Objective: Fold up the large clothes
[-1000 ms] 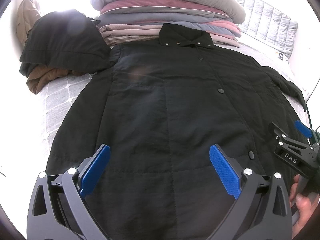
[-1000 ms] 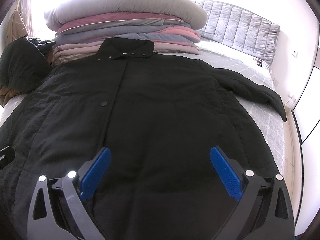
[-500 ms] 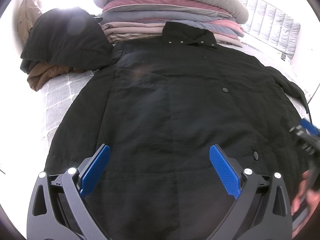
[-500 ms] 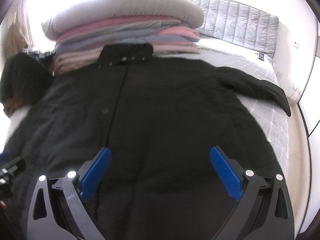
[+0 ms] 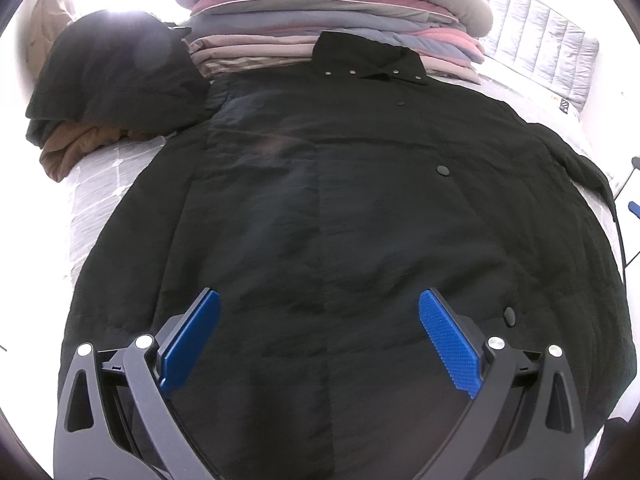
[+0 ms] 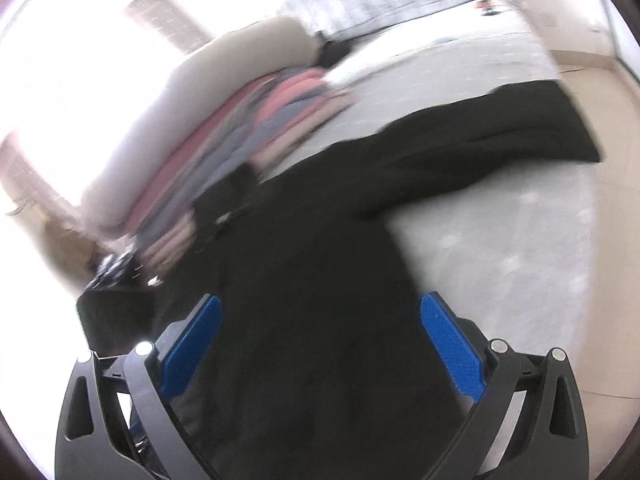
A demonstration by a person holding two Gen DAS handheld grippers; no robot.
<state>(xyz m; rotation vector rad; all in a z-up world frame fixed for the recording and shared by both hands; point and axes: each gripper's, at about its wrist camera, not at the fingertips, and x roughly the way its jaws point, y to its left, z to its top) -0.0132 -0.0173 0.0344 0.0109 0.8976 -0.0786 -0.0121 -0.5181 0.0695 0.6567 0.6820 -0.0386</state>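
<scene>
A large black snap-button coat (image 5: 340, 208) lies spread flat, front up, on the bed, collar (image 5: 368, 62) toward the far end. My left gripper (image 5: 318, 336) is open and empty above the coat's lower half. My right gripper (image 6: 320, 340) is open and empty above the coat's right side (image 6: 320, 280); this view is blurred and tilted. The coat's right sleeve (image 6: 500, 128) stretches out across the grey bedspread. A blue tip of the right gripper (image 5: 633, 207) shows at the left wrist view's right edge.
A stack of folded quilts (image 5: 332, 12) with a grey pillow on top stands behind the collar. A black garment over a brown one (image 5: 108, 84) lies at the far left. The quilted headboard (image 5: 536, 48) is at far right. Beige floor (image 6: 592, 80) lies beyond the bed.
My right gripper has swung quickly to the right and tilted, its view now blurred and facing the right sleeve. It has almost left the left wrist view. The left gripper has barely moved.
</scene>
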